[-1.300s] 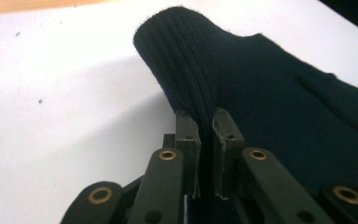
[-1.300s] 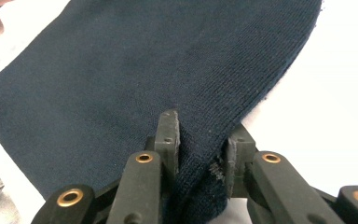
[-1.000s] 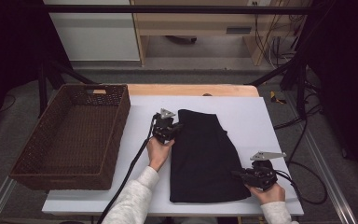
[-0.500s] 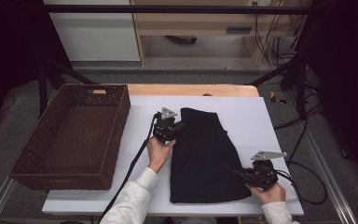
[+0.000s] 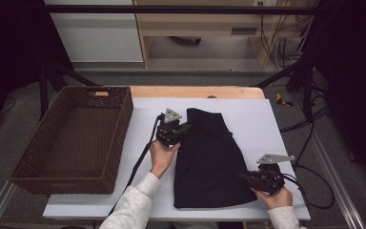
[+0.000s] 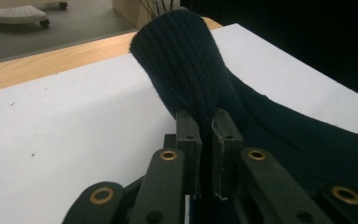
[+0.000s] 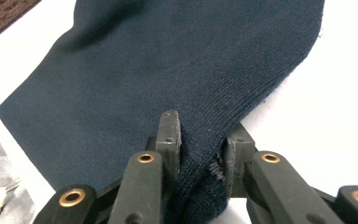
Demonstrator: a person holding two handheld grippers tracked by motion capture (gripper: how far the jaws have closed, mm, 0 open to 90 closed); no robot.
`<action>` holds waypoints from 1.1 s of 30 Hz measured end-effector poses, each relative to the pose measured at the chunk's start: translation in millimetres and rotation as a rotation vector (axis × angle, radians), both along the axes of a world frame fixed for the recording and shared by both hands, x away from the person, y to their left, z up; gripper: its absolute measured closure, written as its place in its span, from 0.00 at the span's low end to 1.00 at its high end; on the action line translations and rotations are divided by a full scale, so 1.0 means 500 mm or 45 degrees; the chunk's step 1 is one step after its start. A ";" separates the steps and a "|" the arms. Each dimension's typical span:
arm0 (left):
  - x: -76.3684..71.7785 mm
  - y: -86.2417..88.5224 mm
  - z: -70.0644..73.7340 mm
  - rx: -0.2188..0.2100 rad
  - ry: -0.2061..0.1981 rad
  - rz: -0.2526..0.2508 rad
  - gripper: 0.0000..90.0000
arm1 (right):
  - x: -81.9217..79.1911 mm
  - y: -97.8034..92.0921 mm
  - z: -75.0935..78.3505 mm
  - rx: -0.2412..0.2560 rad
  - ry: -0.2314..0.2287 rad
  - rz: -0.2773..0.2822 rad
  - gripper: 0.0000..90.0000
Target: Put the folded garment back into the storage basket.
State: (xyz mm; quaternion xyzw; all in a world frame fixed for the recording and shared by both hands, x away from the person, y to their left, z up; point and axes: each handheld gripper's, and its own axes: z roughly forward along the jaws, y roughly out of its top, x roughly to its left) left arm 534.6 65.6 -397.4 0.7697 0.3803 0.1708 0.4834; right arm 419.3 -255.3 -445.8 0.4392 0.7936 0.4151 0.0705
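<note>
The dark knit cloth (image 7: 177, 70) runs past the right gripper view's top edge.

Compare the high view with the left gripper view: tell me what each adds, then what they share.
The high view adds the wicker basket at the table's left, the right gripper shut on the dark knit garment at its near right edge, and both hands. The left gripper view adds the close detail: the left gripper is shut on a raised ribbed fold. Both share the garment, the white table and the left gripper.
</note>
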 end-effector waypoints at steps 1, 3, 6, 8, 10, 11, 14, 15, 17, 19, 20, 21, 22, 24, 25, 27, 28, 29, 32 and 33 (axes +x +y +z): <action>-0.003 0.000 0.003 0.000 -0.005 -0.006 0.93 | 0.000 0.000 0.000 -0.002 -0.007 0.001 0.82; -0.009 -0.001 0.009 0.011 -0.024 -0.013 0.93 | 0.000 0.000 0.001 -0.001 -0.005 0.003 0.82; -0.017 0.000 0.017 0.009 -0.045 -0.020 0.93 | -0.001 -0.001 0.003 0.008 0.000 0.002 0.82; -0.021 0.003 0.024 -0.007 -0.050 -0.026 0.93 | -0.002 0.000 0.004 0.009 -0.003 0.003 0.82; -0.026 0.005 0.032 -0.013 -0.060 -0.032 0.93 | -0.003 0.000 0.007 0.018 0.004 0.001 0.82; -0.028 0.005 0.034 -0.017 -0.058 -0.039 0.93 | -0.002 0.000 0.007 0.014 -0.010 0.007 0.82; -0.034 0.007 0.043 -0.010 -0.072 -0.041 0.93 | -0.004 0.001 0.011 0.018 -0.011 0.009 0.82; -0.035 0.009 0.046 -0.007 -0.077 -0.040 0.93 | -0.004 0.002 0.013 0.019 -0.014 0.011 0.82; -0.038 0.012 0.051 -0.018 -0.078 -0.038 0.93 | -0.006 0.003 0.018 0.023 -0.019 0.017 0.82; -0.041 0.015 0.055 -0.026 -0.084 -0.032 0.93 | -0.007 0.005 0.023 0.028 -0.027 0.020 0.82; -0.043 0.017 0.058 -0.020 -0.085 -0.035 0.93 | -0.007 0.006 0.024 0.026 -0.035 0.020 0.82; -0.045 0.018 0.060 -0.025 -0.085 -0.034 0.93 | -0.008 0.007 0.026 0.029 -0.034 0.021 0.82; -0.046 0.020 0.063 -0.022 -0.086 -0.033 0.93 | -0.008 0.008 0.028 0.031 -0.039 0.022 0.82; -0.048 0.023 0.068 -0.023 -0.085 -0.028 0.93 | -0.008 0.009 0.031 0.040 -0.036 0.022 0.82; -0.049 0.024 0.071 -0.020 -0.089 -0.028 0.93 | -0.007 0.010 0.032 0.041 -0.038 0.023 0.82; -0.051 0.027 0.076 -0.015 -0.093 -0.025 0.93 | -0.008 0.011 0.036 0.037 -0.047 0.028 0.82; -0.052 0.028 0.078 -0.014 -0.095 -0.024 0.93 | -0.008 0.013 0.038 0.040 -0.048 0.030 0.82; -0.053 0.029 0.080 -0.013 -0.098 -0.021 0.93 | -0.008 0.014 0.041 0.036 -0.052 0.032 0.82; -0.056 0.032 0.088 -0.012 -0.106 -0.020 0.93 | -0.008 0.017 0.048 0.036 -0.065 0.036 0.82; -0.057 0.033 0.092 -0.009 -0.107 -0.021 0.93 | -0.008 0.018 0.050 0.038 -0.066 0.037 0.82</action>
